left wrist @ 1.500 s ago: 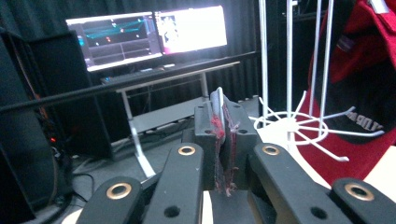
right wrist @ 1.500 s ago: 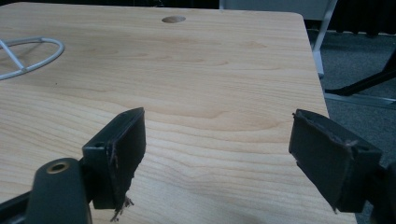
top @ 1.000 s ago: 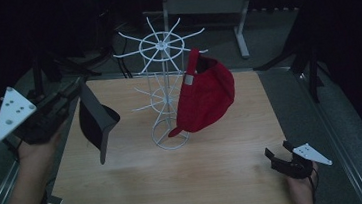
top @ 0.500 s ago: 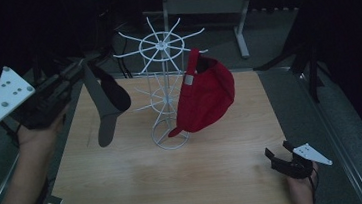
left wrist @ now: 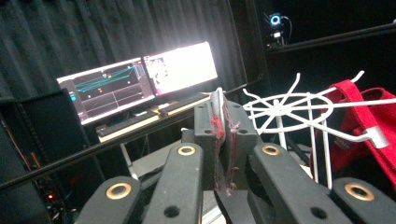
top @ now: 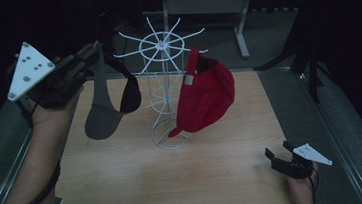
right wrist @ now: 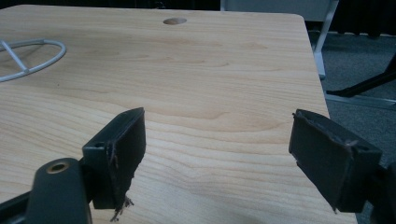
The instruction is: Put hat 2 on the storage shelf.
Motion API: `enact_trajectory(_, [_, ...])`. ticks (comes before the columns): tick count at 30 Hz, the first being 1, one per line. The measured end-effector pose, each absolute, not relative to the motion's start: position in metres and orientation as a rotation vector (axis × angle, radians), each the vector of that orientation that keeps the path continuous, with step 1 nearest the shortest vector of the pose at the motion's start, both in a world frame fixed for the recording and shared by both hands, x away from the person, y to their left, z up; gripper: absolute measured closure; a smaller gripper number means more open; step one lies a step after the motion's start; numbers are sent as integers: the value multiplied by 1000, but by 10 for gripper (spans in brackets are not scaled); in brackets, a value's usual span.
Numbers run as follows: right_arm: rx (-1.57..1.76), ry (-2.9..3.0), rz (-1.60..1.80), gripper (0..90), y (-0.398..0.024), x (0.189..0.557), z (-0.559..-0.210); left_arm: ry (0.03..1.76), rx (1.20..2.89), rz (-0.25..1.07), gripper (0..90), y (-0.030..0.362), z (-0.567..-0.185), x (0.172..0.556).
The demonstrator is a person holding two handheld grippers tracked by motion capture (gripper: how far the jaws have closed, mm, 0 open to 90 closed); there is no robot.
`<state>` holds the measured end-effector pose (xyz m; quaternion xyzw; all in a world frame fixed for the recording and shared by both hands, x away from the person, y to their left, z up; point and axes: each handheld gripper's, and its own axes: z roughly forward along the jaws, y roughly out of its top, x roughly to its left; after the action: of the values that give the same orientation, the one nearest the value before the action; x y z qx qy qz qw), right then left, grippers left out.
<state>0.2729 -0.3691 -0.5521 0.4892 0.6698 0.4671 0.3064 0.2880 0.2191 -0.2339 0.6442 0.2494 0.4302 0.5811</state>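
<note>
**High view: grey cap held up beside the rack**

High view first: we see the left gripper raised at the far left, above the worktop's left edge, with its grey plate tilted toward us. Its fingers are closed on the rim of a grey cap, which hangs below them in the air, bill pointing down and dark inside facing right. The cap sits just left of the white wire rack and near one of its upper arms; we cannot tell whether it touches the wire.

The rack stands on a ring base near the middle of the worktop, spokes fanning out at the top. A red cap hangs on its right side, bill down.

From the left gripper view, the fingers are pressed together with a thin grey edge of the cap pinched between them. Beyond them we see the rack's top wheel and the red cap to the right, with two lit monitors far off at the left.

The right gripper rests low at the near right corner of the worktop, well apart from the rack. In the right gripper view its fingers stand wide apart with nothing between them, bare worktop ahead and the rack's base ring at the far left.
</note>
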Motion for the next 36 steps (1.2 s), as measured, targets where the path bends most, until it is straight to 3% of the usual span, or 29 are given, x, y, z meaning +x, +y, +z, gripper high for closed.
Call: enact_trajectory(36, [1293, 1772, 1237, 185, -369, 273, -552, 605, 1634, 927, 860, 186, -240, 315])
